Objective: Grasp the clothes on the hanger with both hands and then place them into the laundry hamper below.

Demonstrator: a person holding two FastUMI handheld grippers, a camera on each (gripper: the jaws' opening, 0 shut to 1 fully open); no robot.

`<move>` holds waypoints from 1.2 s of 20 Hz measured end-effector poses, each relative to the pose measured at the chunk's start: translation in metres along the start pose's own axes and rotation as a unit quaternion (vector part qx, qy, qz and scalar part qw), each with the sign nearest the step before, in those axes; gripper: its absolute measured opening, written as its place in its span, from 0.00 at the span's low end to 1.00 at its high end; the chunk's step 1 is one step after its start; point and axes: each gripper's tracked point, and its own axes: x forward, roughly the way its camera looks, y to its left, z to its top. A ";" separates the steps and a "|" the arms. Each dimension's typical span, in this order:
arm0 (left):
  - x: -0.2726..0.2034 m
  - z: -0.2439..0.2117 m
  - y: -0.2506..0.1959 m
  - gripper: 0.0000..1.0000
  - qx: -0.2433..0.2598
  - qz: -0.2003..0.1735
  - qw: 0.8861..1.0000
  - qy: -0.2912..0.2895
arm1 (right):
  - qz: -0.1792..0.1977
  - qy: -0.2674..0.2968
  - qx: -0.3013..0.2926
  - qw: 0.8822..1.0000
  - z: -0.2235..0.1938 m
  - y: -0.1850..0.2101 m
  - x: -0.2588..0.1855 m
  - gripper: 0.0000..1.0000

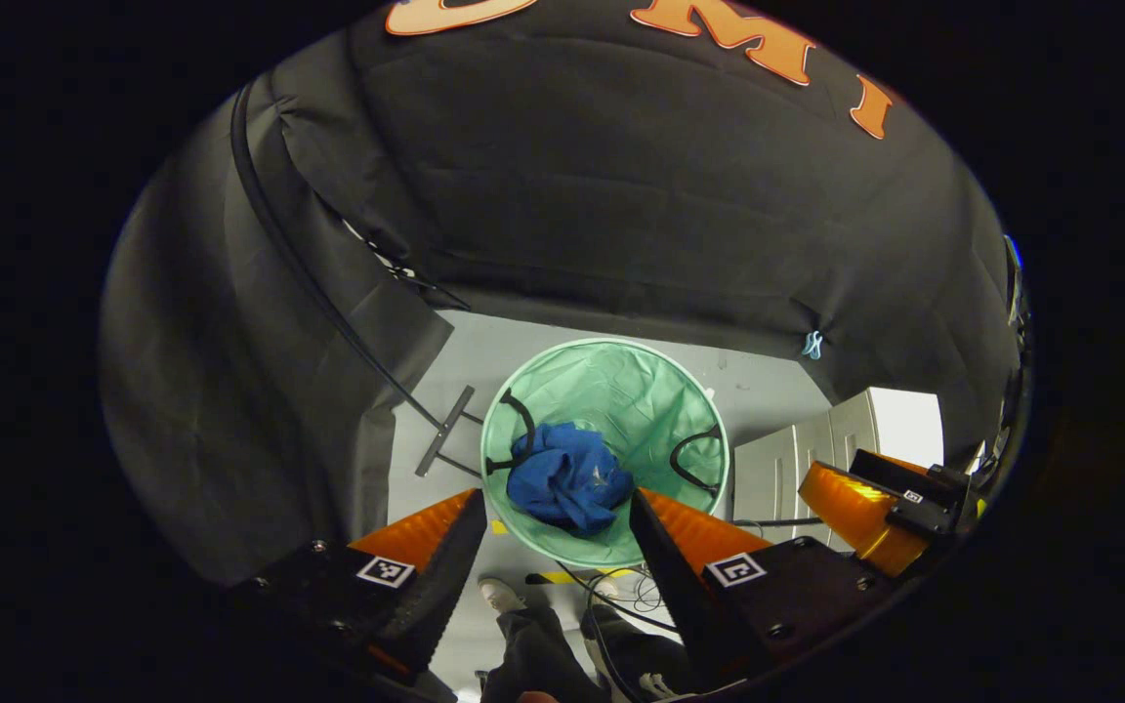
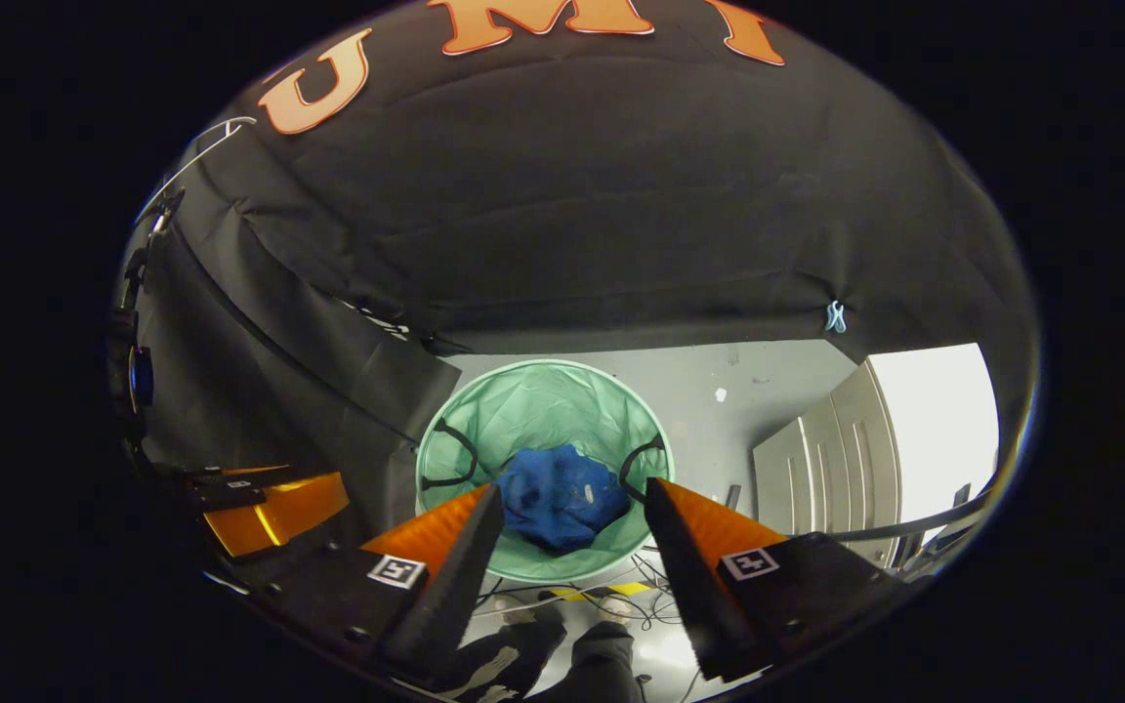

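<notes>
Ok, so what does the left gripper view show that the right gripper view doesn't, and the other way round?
Left gripper view's extras: a black T-shaped bar on the floor beside the hamper, and the right gripper at its right edge. Right gripper view's extra: the left gripper at its lower left. Shared: the green hamper with the blue clothes bunched inside, the white cabinet, the clip on the cloth wall, and each view's own fingers open, holding nothing.
</notes>
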 end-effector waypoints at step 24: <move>-0.171 0.075 -0.025 0.96 -0.016 0.002 0.971 -0.240 | -0.030 -0.245 -0.042 0.968 0.113 -0.039 -0.192 0.99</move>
